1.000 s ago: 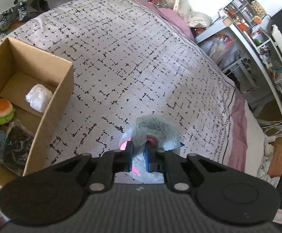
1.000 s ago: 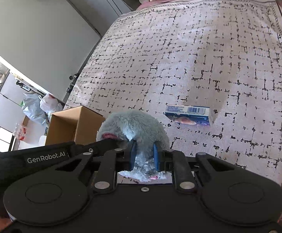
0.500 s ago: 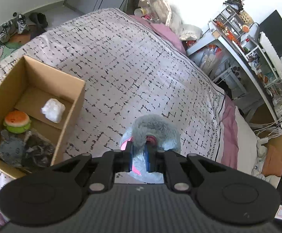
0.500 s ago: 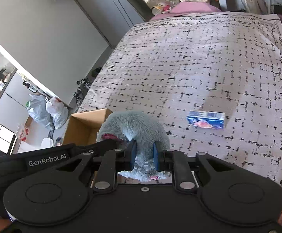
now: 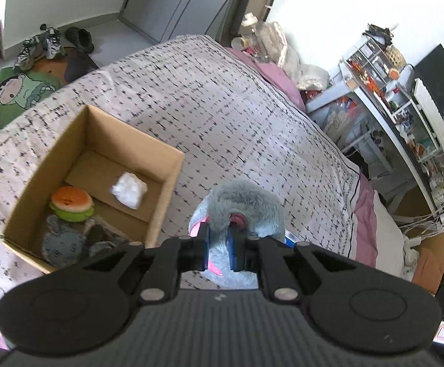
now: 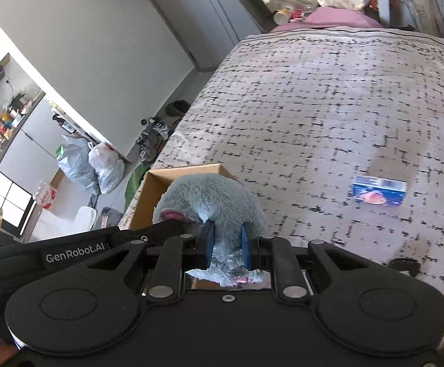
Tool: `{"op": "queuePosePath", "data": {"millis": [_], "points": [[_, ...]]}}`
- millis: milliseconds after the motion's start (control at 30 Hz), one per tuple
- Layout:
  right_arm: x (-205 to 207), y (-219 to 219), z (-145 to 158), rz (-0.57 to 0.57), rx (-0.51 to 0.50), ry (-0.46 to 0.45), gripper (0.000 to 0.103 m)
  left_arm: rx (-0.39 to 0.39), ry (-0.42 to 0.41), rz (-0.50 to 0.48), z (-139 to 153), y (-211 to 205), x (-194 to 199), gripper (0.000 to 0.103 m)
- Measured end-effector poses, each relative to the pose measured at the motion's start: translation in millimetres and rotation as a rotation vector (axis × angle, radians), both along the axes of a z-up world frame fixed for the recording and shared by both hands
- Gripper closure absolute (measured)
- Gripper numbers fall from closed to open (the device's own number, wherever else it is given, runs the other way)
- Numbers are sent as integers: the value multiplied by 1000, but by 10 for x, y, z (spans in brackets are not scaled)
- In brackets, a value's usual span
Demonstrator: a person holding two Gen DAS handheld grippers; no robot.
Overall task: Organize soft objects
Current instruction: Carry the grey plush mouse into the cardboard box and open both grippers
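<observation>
Both grippers hold one grey plush toy (image 5: 243,202) with pink trim, lifted above the bed. My left gripper (image 5: 218,244) is shut on its lower part. My right gripper (image 6: 225,241) is shut on the same grey plush toy (image 6: 212,198). An open cardboard box (image 5: 166,195) stands on the bed left of the toy. Inside it lie a burger plush (image 5: 71,203), a white soft lump (image 5: 129,190) and a grey plush (image 5: 63,244). In the right wrist view the box (image 6: 148,195) sits just behind the toy.
The bed carries a patterned cover (image 5: 222,116). A small blue packet (image 6: 379,194) lies on the cover to the right. A cluttered desk and shelf (image 5: 405,116) stand beside the bed. Shoes (image 5: 38,46) and bags (image 6: 93,165) are on the floor.
Both grippers have risen with the grey plush toy, so the bed and box look farther away. The whole box has come into the left wrist view.
</observation>
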State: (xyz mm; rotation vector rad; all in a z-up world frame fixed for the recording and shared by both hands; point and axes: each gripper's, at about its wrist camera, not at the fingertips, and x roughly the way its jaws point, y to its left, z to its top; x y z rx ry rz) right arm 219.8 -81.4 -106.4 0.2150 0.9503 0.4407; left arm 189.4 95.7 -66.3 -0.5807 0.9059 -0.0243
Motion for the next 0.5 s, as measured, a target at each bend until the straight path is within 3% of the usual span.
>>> {"op": "queuePosePath", "data": {"millis": [500], "points": [[117, 620, -6, 57, 3, 0, 84, 1, -28, 53, 11, 632, 7, 94]]}}
